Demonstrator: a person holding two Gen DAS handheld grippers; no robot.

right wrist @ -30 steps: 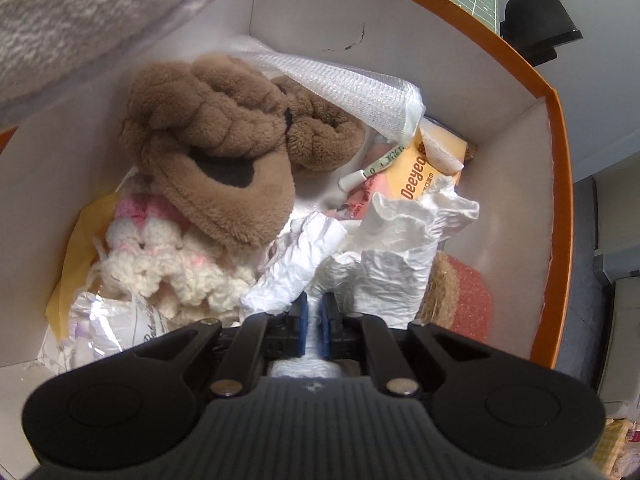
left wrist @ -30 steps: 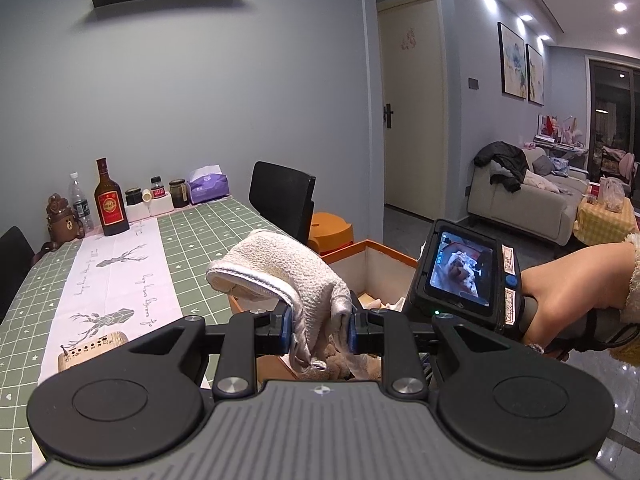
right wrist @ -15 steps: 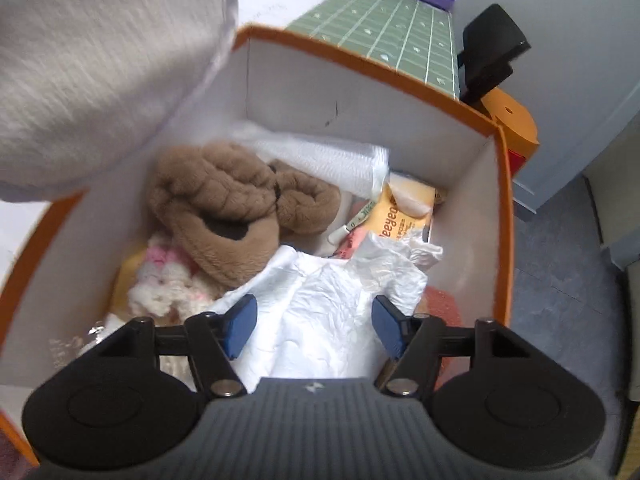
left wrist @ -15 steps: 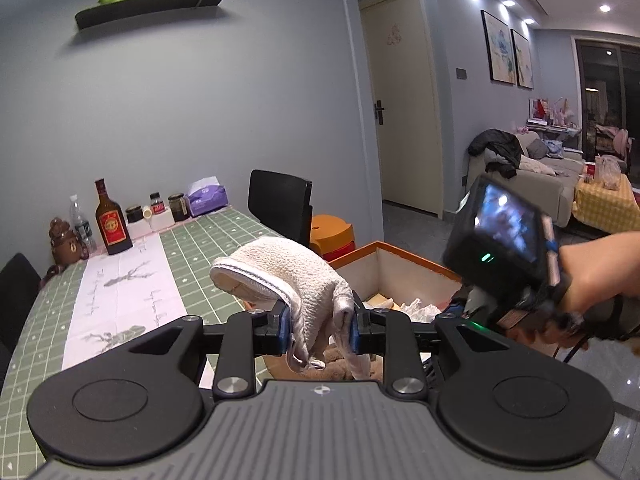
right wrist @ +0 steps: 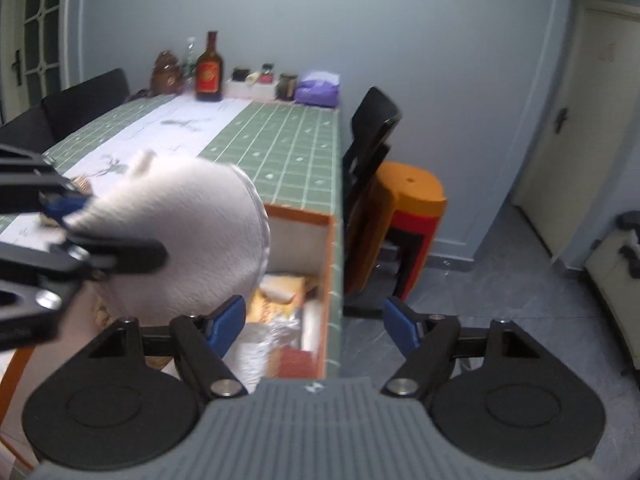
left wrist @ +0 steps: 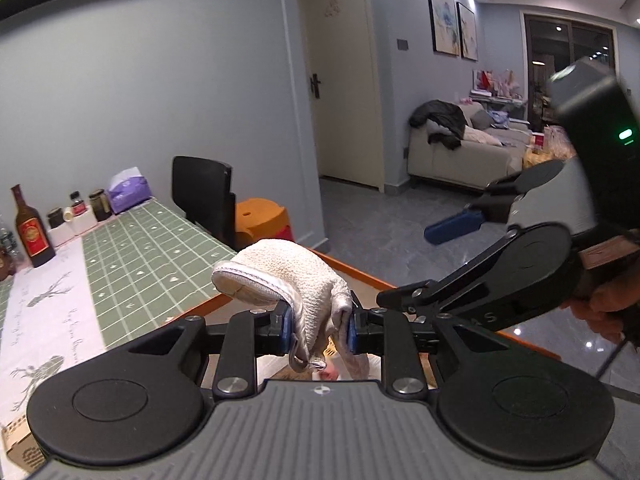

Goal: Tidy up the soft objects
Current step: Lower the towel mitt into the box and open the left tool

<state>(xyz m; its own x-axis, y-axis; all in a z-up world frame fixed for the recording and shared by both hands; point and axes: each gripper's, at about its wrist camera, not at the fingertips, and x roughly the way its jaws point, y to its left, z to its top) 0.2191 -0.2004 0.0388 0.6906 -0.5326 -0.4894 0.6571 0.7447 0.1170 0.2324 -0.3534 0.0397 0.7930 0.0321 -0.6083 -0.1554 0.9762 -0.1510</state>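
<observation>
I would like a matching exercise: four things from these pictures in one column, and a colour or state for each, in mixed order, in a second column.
1. left gripper
2. right gripper
3. stool
4. tissue pack

a. purple
b. open, nothing between the jaws
c. orange
d. shut on the white cloth

Pairs: 1-d, 2-b, 3-c, 4-a

1. The table (right wrist: 280, 148) wears a green checked cloth, with a white runner (left wrist: 44, 312) printed with deer down its middle.
2. At the far wall end stand a dark bottle with a red label (right wrist: 209, 68), small jars (left wrist: 100, 204) and a purple tissue pack (right wrist: 318, 89).
3. An orange-rimmed box (right wrist: 332, 280) sits beside the table's near corner; whether it rests on the table cannot be told.
4. On the grey floor (right wrist: 480, 292) stands an orange stool (right wrist: 412, 196), just beside a black chair (right wrist: 370, 132).
</observation>
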